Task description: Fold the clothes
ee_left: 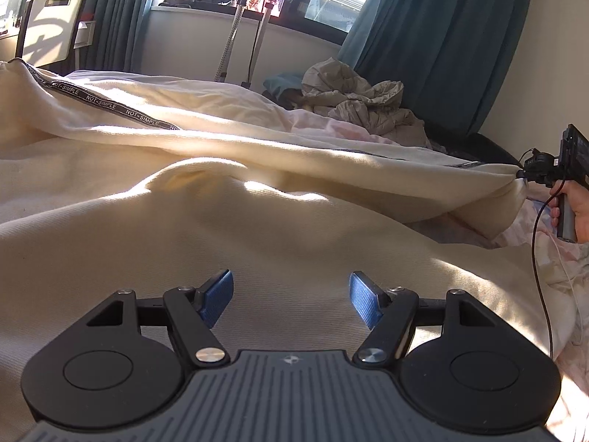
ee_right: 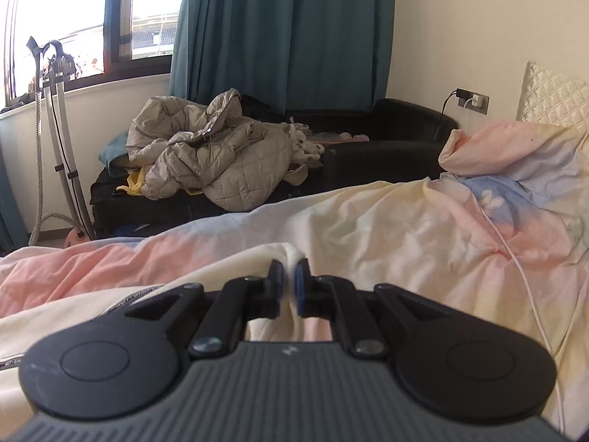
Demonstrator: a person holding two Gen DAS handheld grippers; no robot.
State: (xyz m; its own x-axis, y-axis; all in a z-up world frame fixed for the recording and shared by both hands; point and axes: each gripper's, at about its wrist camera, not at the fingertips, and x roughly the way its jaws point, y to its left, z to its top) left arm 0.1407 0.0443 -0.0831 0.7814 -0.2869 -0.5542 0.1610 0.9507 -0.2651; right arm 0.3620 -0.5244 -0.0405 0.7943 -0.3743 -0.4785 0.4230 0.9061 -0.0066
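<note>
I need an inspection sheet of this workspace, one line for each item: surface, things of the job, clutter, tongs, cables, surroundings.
Surface: bed under a pastel pink, yellow and blue duvet.
Job's things: large cream knitted garment with a black lettered tape, spread over the bed, one edge lifted.
Clutter: crumpled beige quilted jacket on a black leather sofa.
Tongs: left tongs open above the garment; right tongs shut on a fold of the cream garment.
Cables: thin white cable across the duvet; black cable hanging from the right tongs' handle.
Surroundings: teal curtains, window, upright garment steamer, wall socket.
</note>
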